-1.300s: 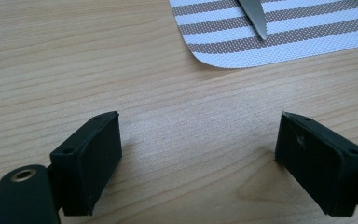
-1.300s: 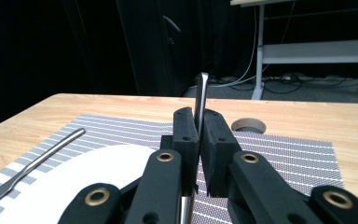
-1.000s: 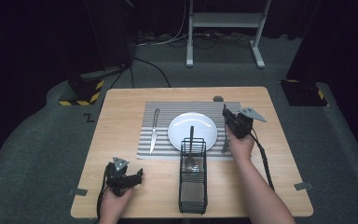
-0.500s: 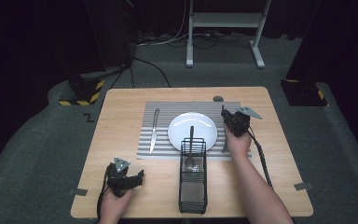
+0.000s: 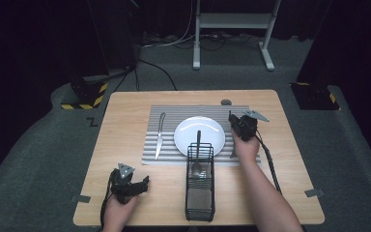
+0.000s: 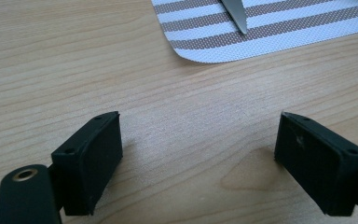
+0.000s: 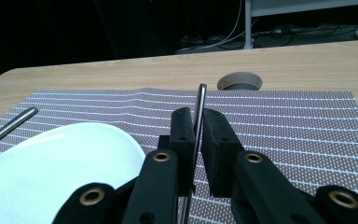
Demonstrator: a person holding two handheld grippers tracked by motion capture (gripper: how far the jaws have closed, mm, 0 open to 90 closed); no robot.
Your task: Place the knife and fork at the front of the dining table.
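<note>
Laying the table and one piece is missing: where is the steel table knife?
In the high view the steel table knife lies on the striped placemat, just left of the white plate.

Desk [image 5: 125,130]: pale wood, visible grain, smooth matt finish. Placemat [image 7: 284,126]: woven, dotted mesh texture, striped grey and white, matt. Plate [image 7: 51,172]: white, smooth, glossy. Utensil handle [image 7: 198,107] between the right tongs [image 7: 196,128]: polished metal, smooth, reflective. Knife [image 5: 160,135]: shiny metal. Basket [image 5: 200,186]: black wire, matt. Left tongs [image 6: 200,163]: black plastic, matt, faintly grainy, with a brass-coloured rivet.
</note>
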